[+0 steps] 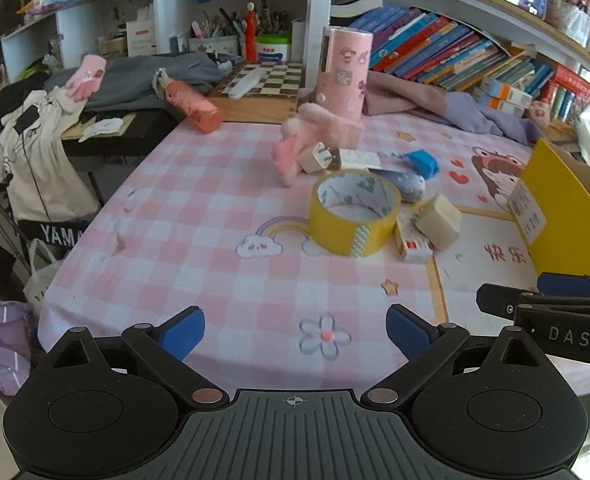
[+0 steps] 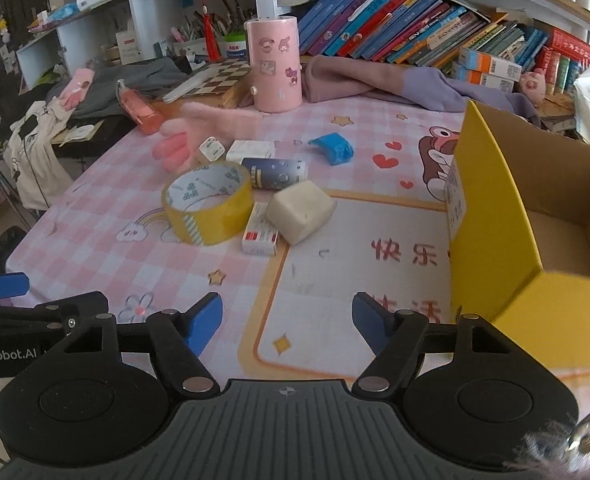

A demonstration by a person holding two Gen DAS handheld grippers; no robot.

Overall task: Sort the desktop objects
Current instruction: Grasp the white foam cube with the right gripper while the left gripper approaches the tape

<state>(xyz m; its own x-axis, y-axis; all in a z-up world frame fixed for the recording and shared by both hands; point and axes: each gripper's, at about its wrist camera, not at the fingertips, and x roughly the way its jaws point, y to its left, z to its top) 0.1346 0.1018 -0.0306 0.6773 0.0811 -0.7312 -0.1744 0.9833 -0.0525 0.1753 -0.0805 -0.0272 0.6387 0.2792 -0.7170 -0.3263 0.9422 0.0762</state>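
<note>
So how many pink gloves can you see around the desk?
2: one pink glove lies on the checked cloth behind the tape roll; another glove sits on the clothes pile at far left. More may be hidden.

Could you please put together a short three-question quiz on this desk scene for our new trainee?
1. True or false: the yellow tape roll lies inside the yellow cardboard box.
2. Which object touches the cream foam block? A) the blue crumpled wrapper B) the small white and red carton C) the pink sticker-covered cylinder
3. Fill in: the left gripper and the right gripper both have their jaws ____ and hold nothing.

Key
1. False: it rests on the pink checked cloth, left of the box.
2. B
3. open
</note>
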